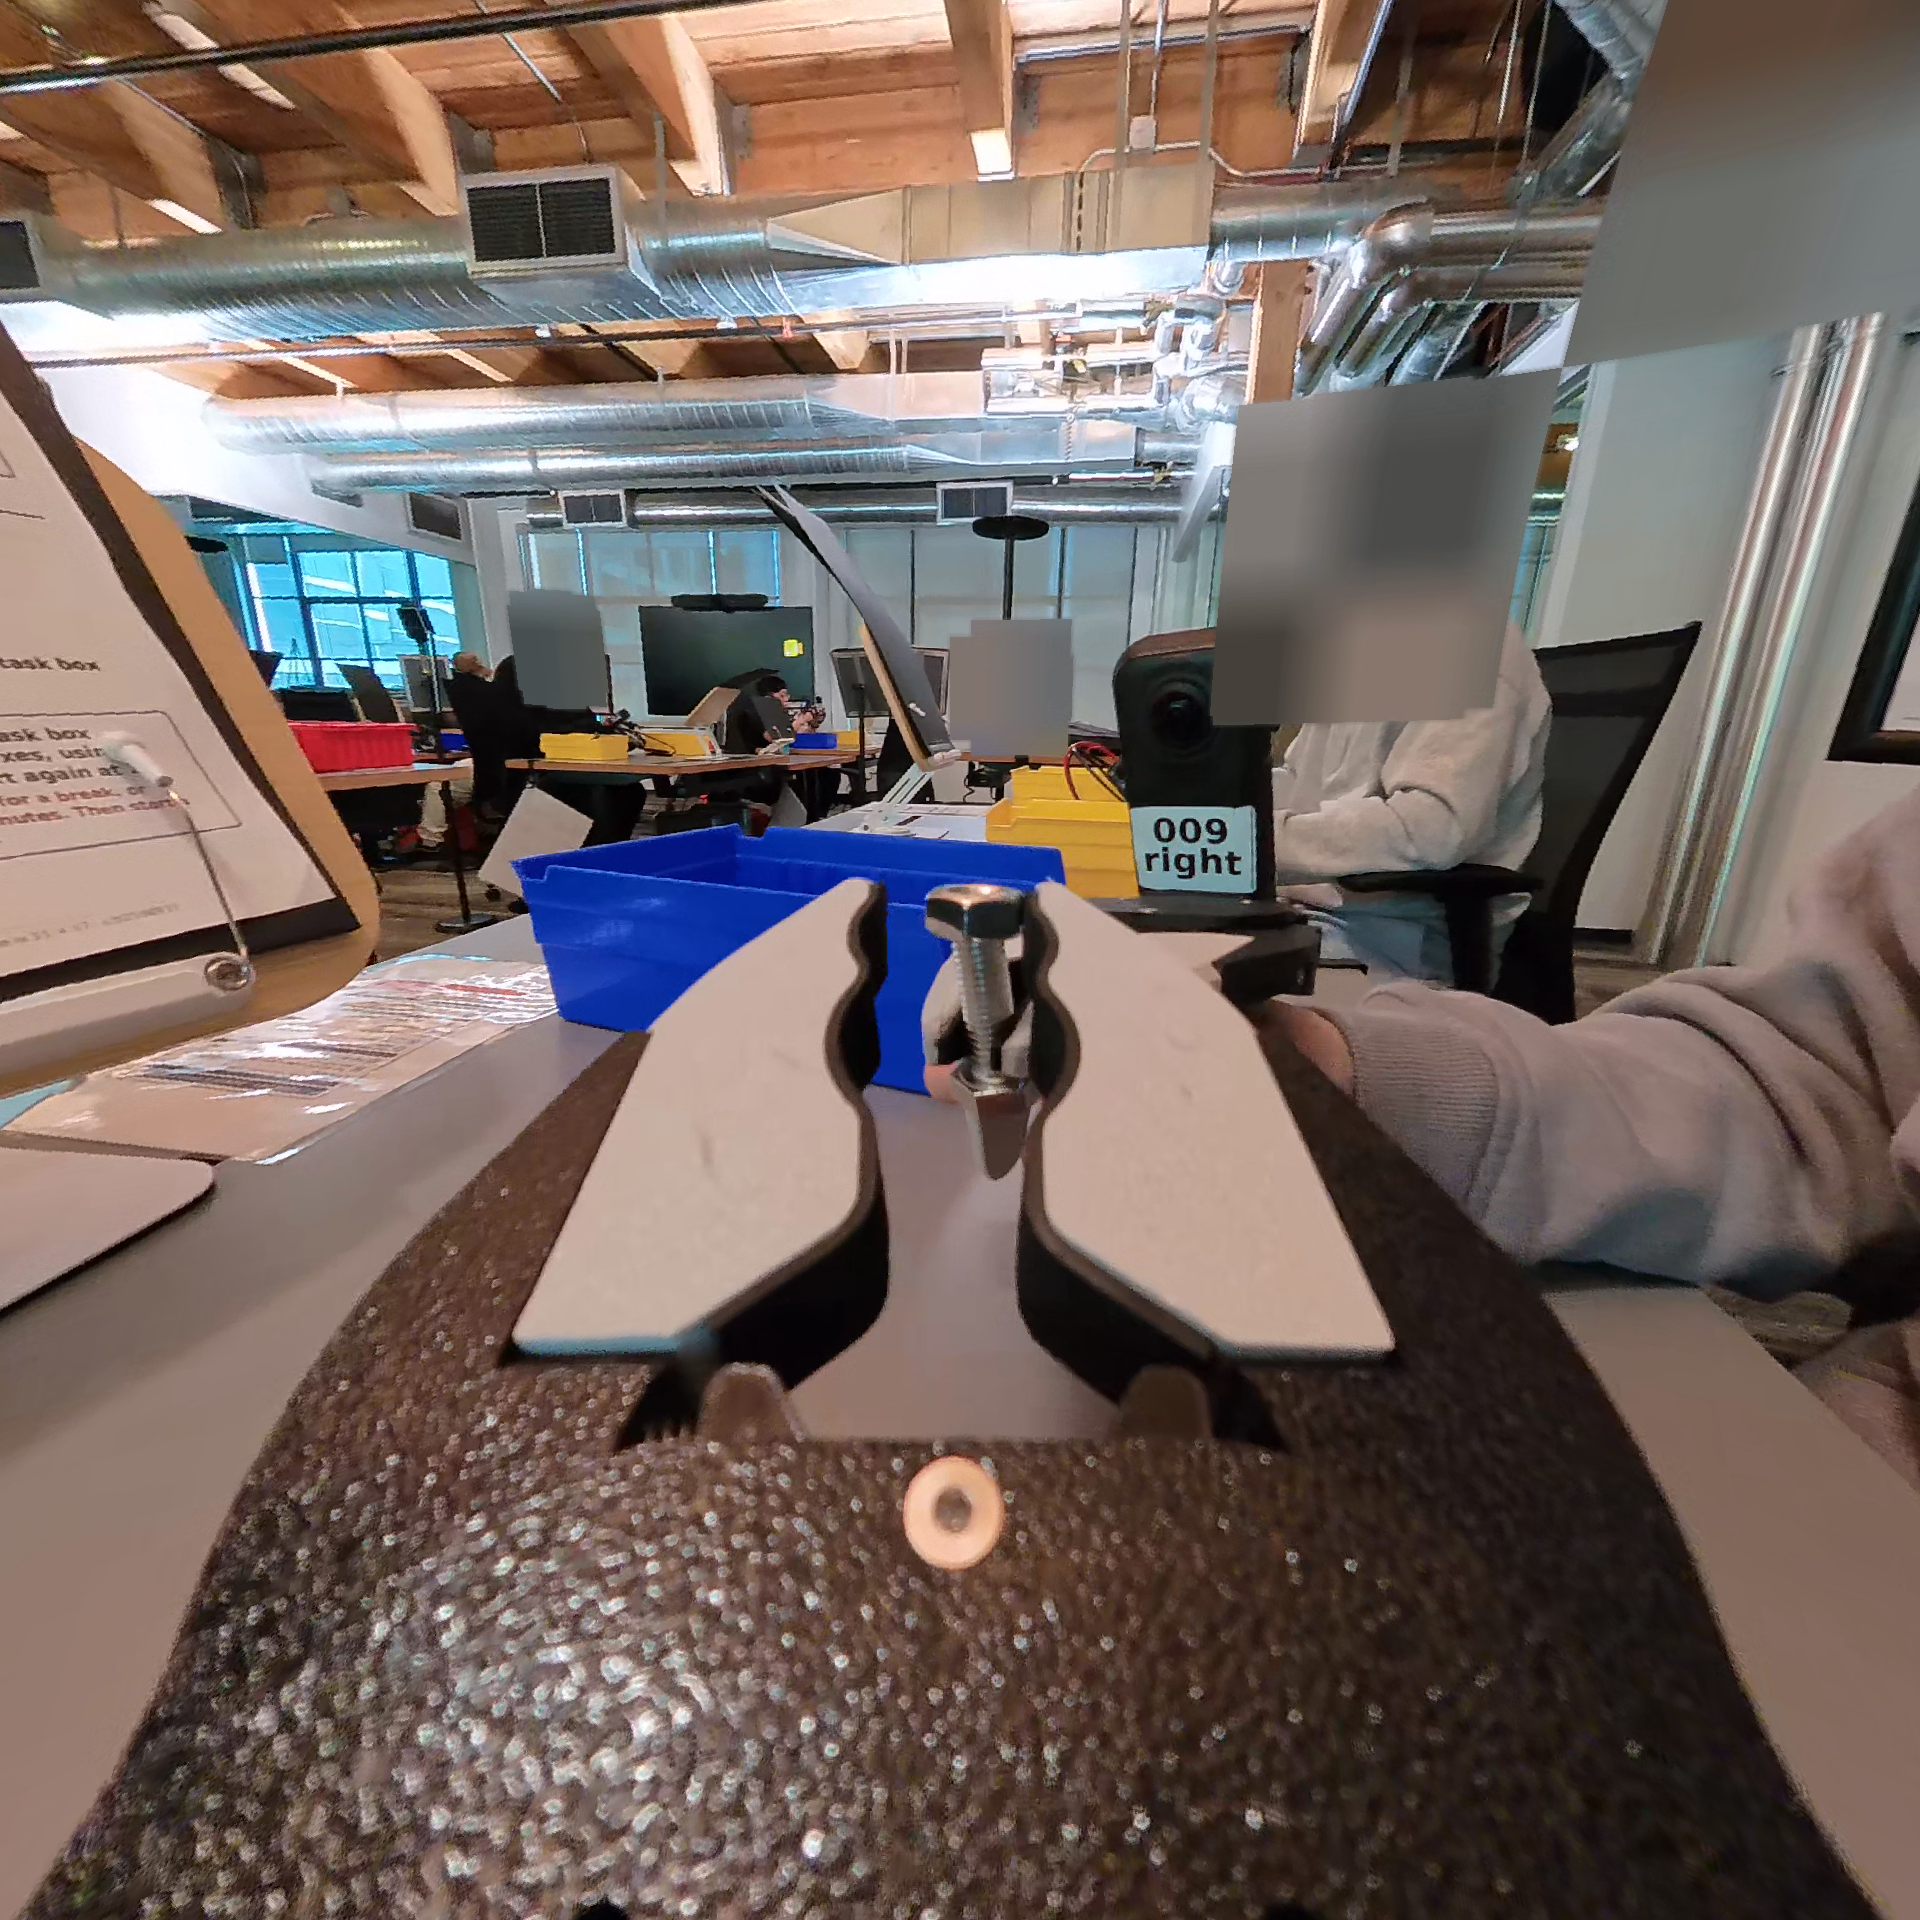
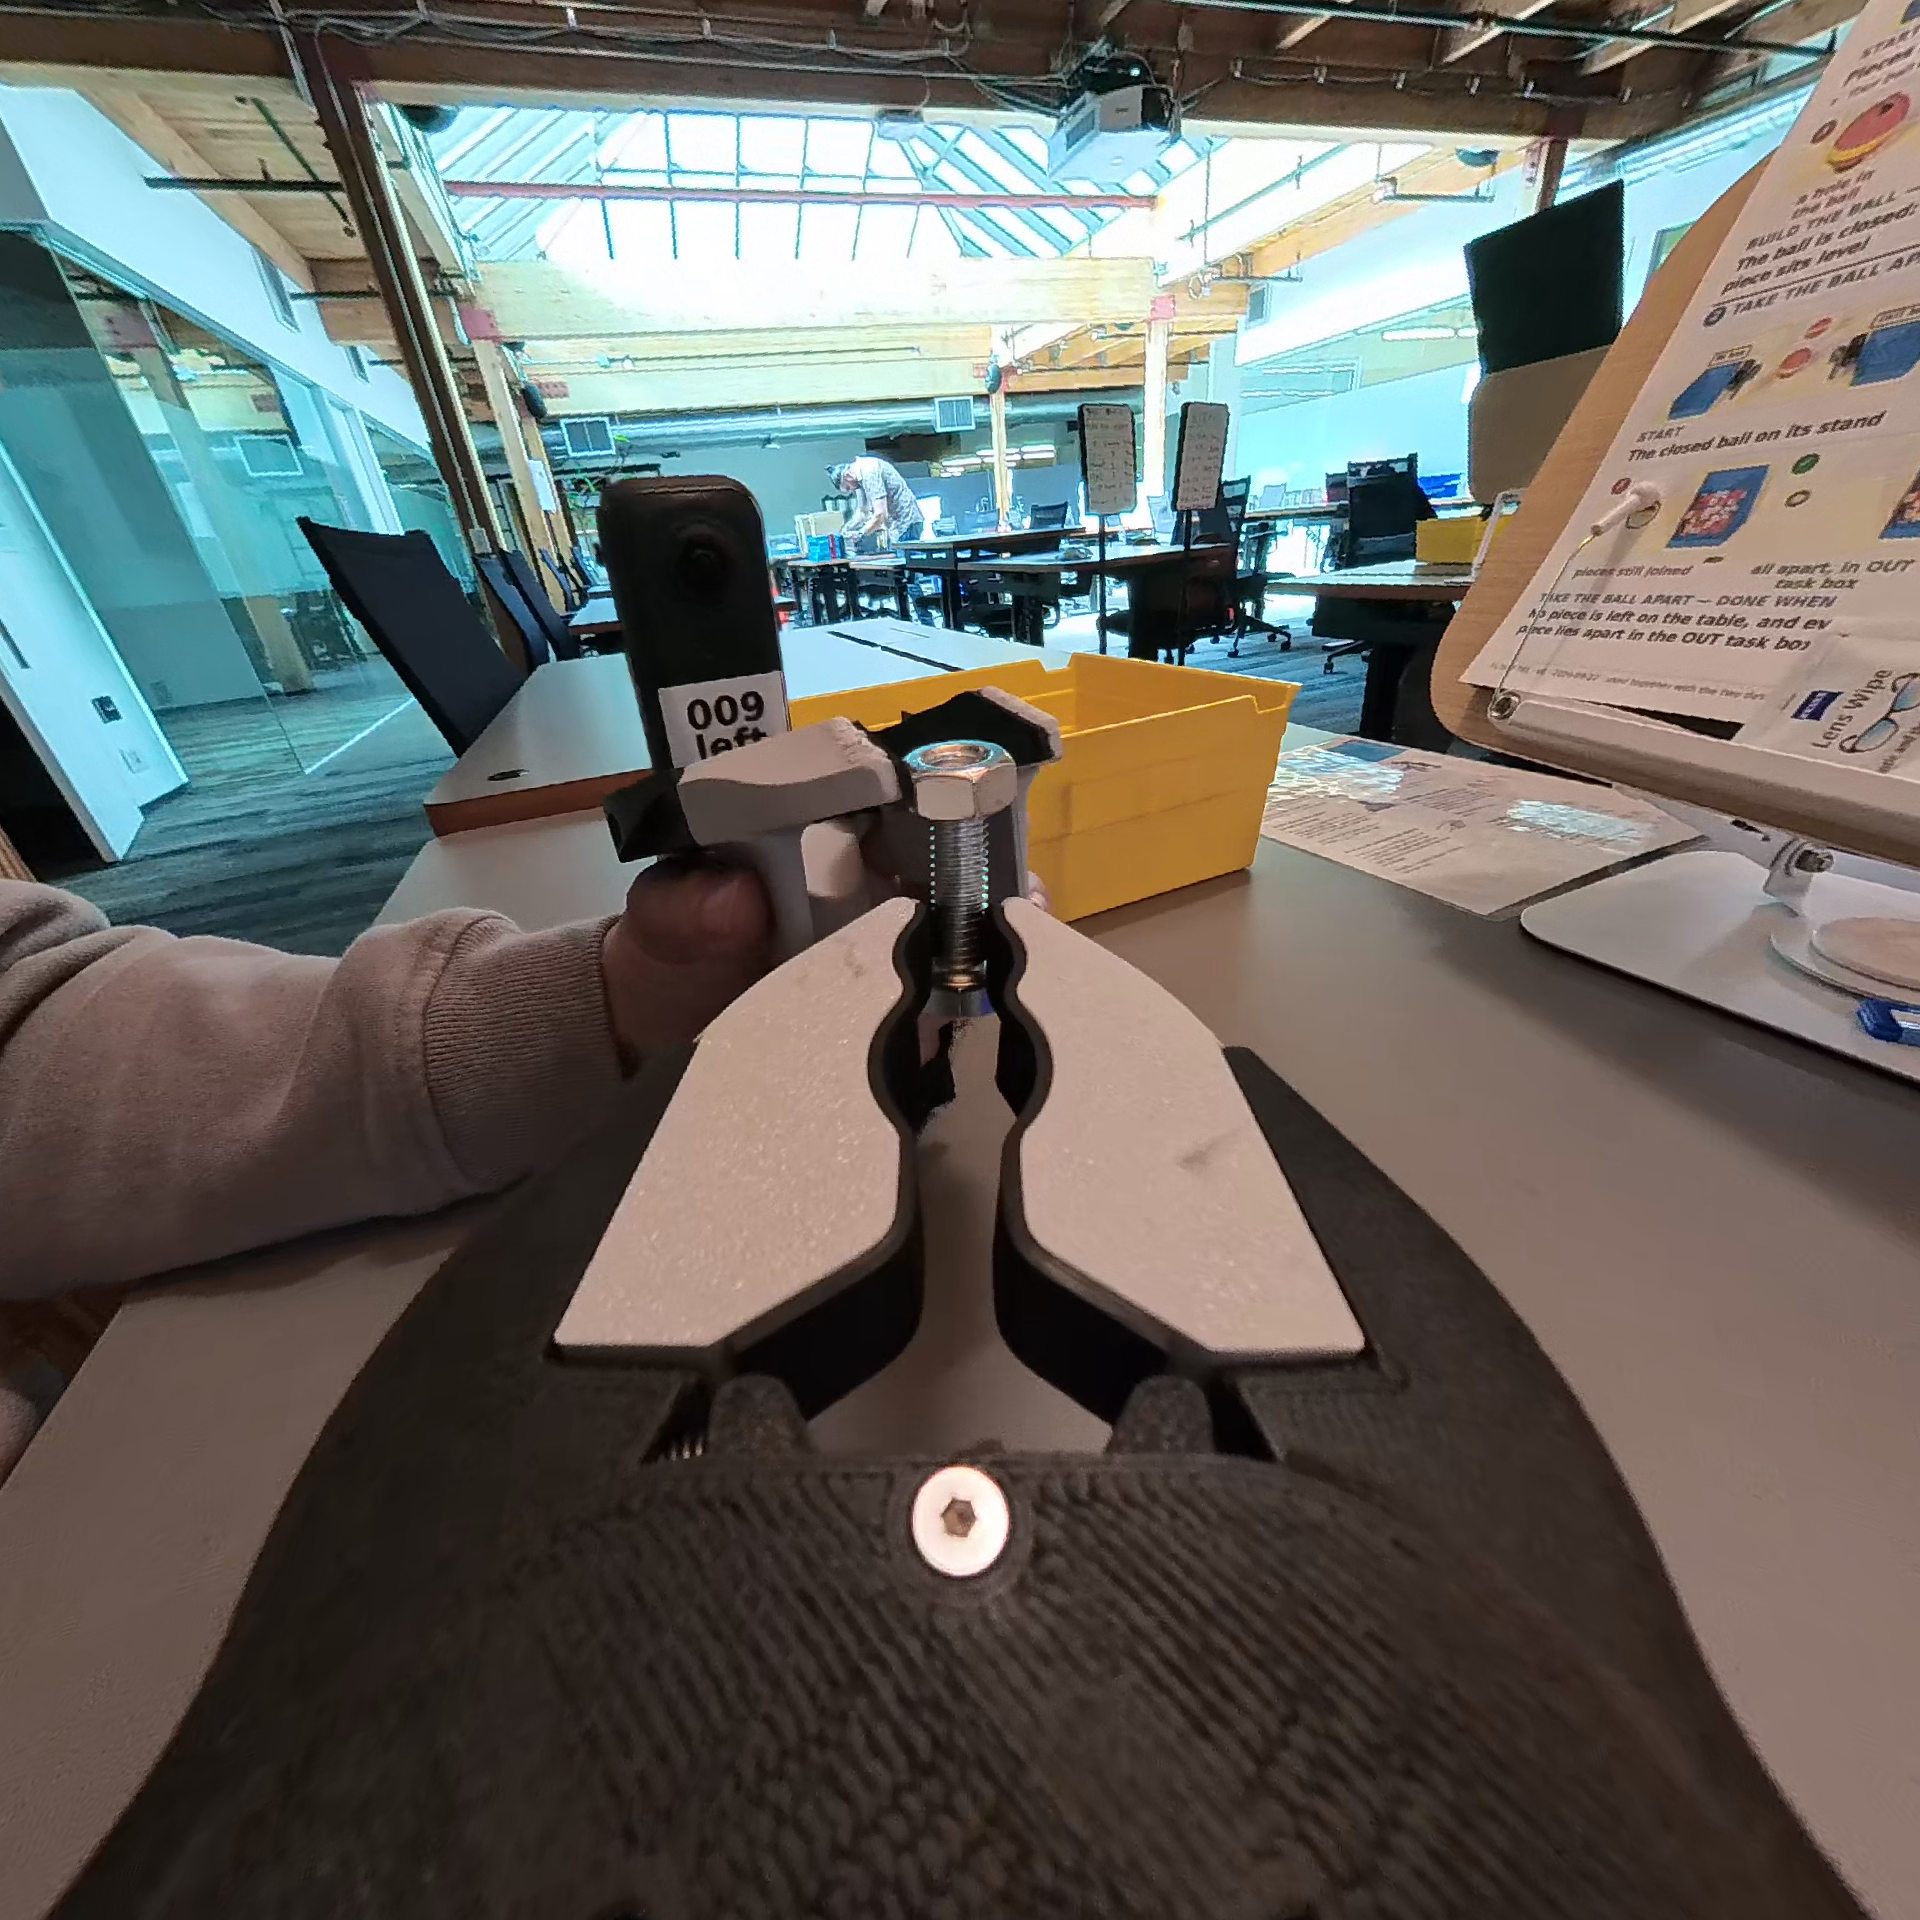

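The right tool [image 2: 958, 940] is clenching the threaded shank of an upright steel bolt [image 2: 958, 883], its hex end sticking up above the fingertips. The left tool [image 1: 956, 935] is standing released around that hex end: one finger [image 1: 1049, 935] touching, the other apart. Beyond them, a blue bin [image 1: 665, 914] and a yellow bin [image 2: 1164, 758] are sitting on the counter [image 2: 1507, 1091].

I'm working in an open-plan office fitted out as a lab workspace: exposed timber beams [image 1: 727, 94] and silver ventilation ducts [image 1: 582, 281] overhead, skylights [image 2: 790, 177], glass partition walls [image 2: 187, 499], rows of benches [image 2: 1039, 561] with office chairs [image 2: 416, 623], a monitor [image 1: 724, 657], whiteboards [image 2: 1107, 457], and coloured plastic parts bins [image 1: 665, 914] on my bench.
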Available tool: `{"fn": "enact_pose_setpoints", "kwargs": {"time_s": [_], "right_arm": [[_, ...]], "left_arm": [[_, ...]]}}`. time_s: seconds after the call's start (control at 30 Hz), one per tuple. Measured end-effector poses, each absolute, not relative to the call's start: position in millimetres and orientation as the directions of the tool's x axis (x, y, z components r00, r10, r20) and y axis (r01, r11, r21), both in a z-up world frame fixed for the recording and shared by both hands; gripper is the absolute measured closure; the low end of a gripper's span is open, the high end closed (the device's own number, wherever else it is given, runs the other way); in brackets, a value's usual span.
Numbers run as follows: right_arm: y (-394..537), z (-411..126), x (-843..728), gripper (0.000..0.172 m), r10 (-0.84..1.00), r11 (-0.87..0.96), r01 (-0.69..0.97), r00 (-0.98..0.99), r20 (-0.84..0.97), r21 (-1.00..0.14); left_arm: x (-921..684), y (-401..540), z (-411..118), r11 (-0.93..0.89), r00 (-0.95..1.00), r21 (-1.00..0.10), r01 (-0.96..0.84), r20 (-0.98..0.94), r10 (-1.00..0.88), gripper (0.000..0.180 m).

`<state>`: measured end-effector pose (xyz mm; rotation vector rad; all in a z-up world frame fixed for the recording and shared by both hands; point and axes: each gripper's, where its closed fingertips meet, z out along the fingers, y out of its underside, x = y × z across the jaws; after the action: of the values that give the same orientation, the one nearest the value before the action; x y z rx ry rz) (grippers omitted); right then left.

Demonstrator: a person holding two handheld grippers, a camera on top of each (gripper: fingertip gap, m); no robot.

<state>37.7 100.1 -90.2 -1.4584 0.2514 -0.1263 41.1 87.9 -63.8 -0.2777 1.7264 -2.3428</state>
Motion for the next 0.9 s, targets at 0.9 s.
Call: {"fn": "enact_pose_setpoints", "kwargs": {"time_s": [0.9], "right_arm": [[99.2,-91.4,39.8,0.163,-0.237,0.12,-0.091,0.964,-0.118,-0.989]], "left_arm": [[44.2,93.3,-61.2,-0.304,-0.95,-0.95,0.072,0.028,-0.311,0.158]]}}
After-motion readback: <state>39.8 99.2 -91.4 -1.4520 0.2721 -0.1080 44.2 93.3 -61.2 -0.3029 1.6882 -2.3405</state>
